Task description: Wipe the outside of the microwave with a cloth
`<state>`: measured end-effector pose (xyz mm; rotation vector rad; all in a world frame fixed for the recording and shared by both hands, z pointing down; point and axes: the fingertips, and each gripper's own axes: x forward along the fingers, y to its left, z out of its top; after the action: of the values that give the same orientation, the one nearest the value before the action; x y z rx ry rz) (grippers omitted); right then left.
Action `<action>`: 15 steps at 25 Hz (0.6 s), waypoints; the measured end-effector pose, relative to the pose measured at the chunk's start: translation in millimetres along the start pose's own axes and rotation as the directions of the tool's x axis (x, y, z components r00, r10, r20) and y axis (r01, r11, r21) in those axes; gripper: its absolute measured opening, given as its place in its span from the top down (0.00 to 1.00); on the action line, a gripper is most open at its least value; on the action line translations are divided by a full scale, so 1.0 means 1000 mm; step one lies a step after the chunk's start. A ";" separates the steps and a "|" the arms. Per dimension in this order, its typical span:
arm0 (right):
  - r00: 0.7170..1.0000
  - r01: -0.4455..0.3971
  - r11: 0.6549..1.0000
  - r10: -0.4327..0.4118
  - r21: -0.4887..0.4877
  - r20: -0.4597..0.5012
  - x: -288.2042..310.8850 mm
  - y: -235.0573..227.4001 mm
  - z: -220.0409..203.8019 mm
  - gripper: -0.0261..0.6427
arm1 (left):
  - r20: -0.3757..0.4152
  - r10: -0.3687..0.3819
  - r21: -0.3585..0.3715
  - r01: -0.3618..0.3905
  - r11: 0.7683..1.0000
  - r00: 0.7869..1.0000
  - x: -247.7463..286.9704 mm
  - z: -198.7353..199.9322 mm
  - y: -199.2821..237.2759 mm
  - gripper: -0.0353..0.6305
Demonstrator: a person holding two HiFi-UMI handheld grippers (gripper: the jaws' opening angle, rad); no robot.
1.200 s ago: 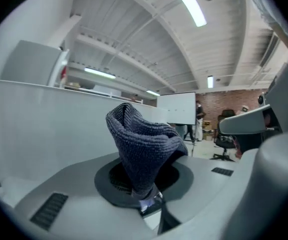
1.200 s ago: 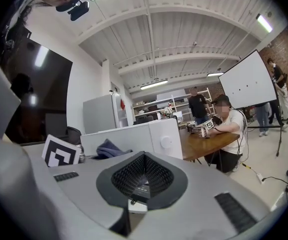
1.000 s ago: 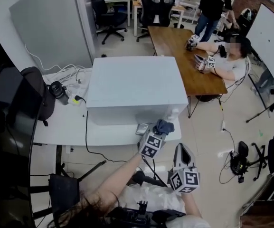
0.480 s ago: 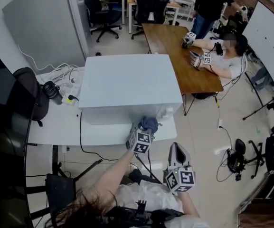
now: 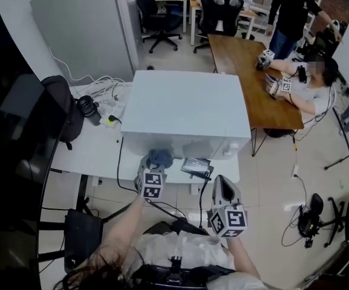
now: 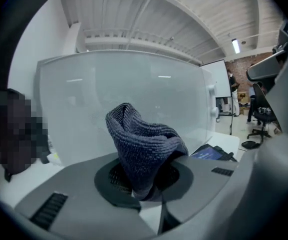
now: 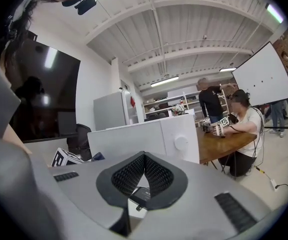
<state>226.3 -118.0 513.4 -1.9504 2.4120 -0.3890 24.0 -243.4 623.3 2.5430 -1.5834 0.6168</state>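
the left claw point(image 5: 157, 163) reaches forward on a bare forearm point(image 5: 124, 225). its jaws are pressed together on a bunched dark cloth point(image 6: 144, 145), which stands up from between them. the right claw point(image 5: 221, 189) sits nearer the body, off to the right, pointing forward. its jaws meet at the tips with nothing between them. both claws are apart from each other.

One microwave point(image 5: 186, 110), one cloth point(image 5: 159, 157) and one worktop point(image 5: 89, 156) show. There are two grippers: the left gripper point(image 5: 156, 164) and the right gripper point(image 5: 222, 185).
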 end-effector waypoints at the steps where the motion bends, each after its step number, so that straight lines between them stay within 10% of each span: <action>1: 1.000 -0.016 1.000 0.016 0.000 0.003 0.004 0.005 0.003 0.94 | -0.018 0.039 -0.019 -0.039 0.999 0.999 -0.005 -0.008 0.016 0.87; 6: 0.997 -0.078 0.997 0.078 -0.006 0.007 0.014 0.021 0.007 0.94 | -0.091 0.210 -0.122 -0.221 0.968 0.973 -0.025 -0.043 0.082 0.88; 15: 0.990 -0.144 0.990 0.144 0.005 -0.006 0.021 0.024 0.001 0.94 | -0.019 0.290 -0.165 -0.289 0.943 0.957 -0.072 -0.023 0.092 0.88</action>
<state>199.0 -134.5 510.2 -1.7610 2.5324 -0.3963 -90.9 -219.4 604.0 2.2145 -1.9411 0.4774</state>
